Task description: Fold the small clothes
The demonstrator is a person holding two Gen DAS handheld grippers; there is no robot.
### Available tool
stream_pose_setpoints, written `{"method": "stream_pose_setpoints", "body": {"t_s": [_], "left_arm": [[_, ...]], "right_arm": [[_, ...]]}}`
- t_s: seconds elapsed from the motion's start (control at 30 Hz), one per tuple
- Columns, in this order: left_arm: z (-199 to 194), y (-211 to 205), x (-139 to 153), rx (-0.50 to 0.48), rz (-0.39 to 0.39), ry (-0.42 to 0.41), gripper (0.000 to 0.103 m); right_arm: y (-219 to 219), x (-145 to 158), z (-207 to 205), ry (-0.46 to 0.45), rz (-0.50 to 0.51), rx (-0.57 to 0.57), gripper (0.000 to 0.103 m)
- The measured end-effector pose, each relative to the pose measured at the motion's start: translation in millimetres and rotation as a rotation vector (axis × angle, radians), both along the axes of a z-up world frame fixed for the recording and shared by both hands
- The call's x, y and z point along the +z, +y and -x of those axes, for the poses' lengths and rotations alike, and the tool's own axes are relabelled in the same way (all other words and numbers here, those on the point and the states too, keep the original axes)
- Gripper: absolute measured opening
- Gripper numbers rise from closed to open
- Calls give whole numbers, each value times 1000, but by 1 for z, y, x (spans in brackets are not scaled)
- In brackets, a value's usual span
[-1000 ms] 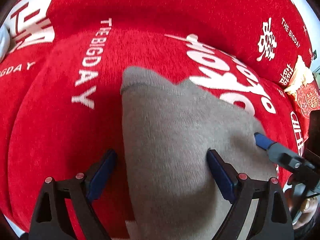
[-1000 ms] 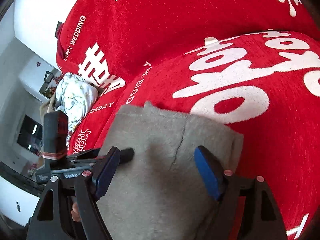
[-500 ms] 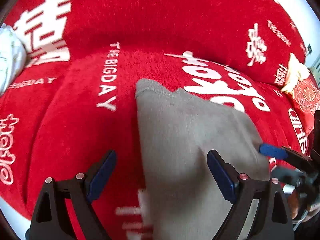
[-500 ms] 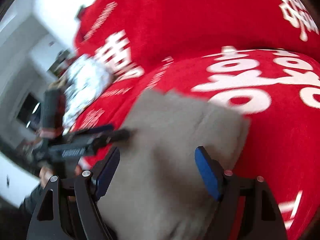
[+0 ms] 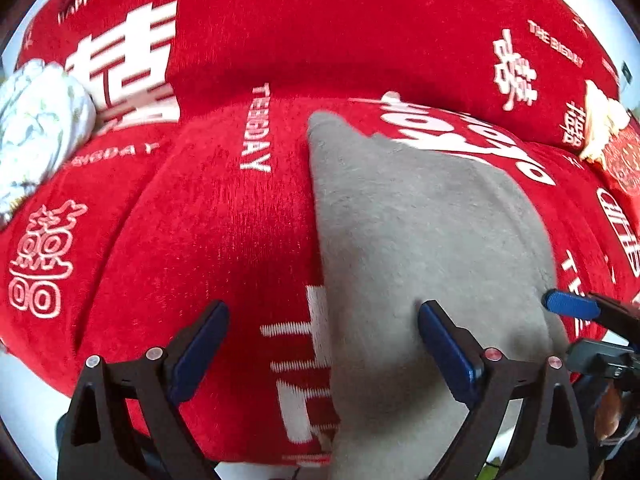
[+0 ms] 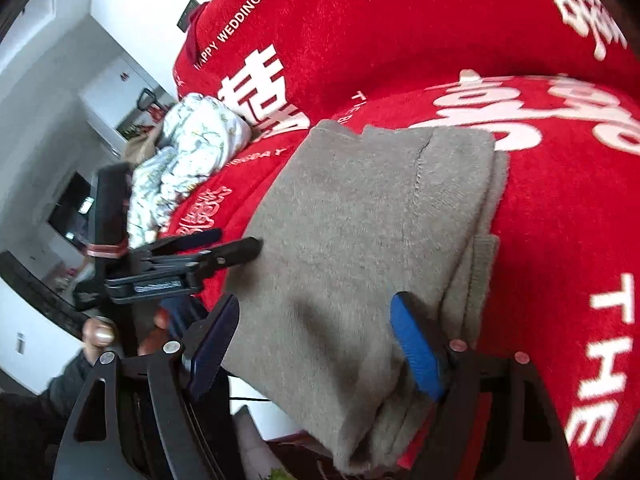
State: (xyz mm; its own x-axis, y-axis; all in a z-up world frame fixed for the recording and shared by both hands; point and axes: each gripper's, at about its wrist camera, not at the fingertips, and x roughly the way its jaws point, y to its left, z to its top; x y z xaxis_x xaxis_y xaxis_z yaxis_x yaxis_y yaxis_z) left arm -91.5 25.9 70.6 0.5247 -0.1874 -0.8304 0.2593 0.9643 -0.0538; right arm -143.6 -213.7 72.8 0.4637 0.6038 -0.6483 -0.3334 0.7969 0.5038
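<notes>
A grey folded garment (image 5: 420, 248) lies on the red sofa cover, its near end hanging over the seat's front edge; it also shows in the right wrist view (image 6: 360, 248), folded into several layers. My left gripper (image 5: 324, 344) is open and empty, above the garment's left edge. My right gripper (image 6: 316, 344) is open and empty, above the garment's near end. The right gripper's blue fingertip (image 5: 572, 306) shows at the garment's right edge in the left wrist view. The left gripper's fingers (image 6: 236, 250) show at its left edge in the right wrist view.
The red sofa cover (image 5: 200, 220) with white lettering spans seat and backrest. A white floral bundle of cloth (image 5: 36, 136) lies at the sofa's left end, also seen in the right wrist view (image 6: 188, 152). A cream item (image 5: 604, 120) sits at far right.
Both grippers have pulled back toward the sofa's front edge and stayed open. The left gripper has shifted left, so more red seat and the floral bundle show. The garment lies where it was.
</notes>
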Motion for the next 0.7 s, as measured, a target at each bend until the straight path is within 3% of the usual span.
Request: {"method": "stream_pose_setpoints", "body": {"t_s": [0.17,0.3,0.47,0.6,0.7], "left_arm": [[29,-2,7,-15,-42,-56,97],[41,-2,-5,-9,-64,-41,97],[47,-6,-18,-17,-127,-53,97],[43,-5,-26,-17,-130,-38,97],[39,-3,-33,-15,-117,-19,97]], "right_arm": [[14,12,31,-43,-1,59,102],[28,-1,48,-23,-6,109,102],[23,-26,44,18,20,58,102],[6,-35,35,49,-75,11,102],[6,-36,34,39,-66,15,102]]}}
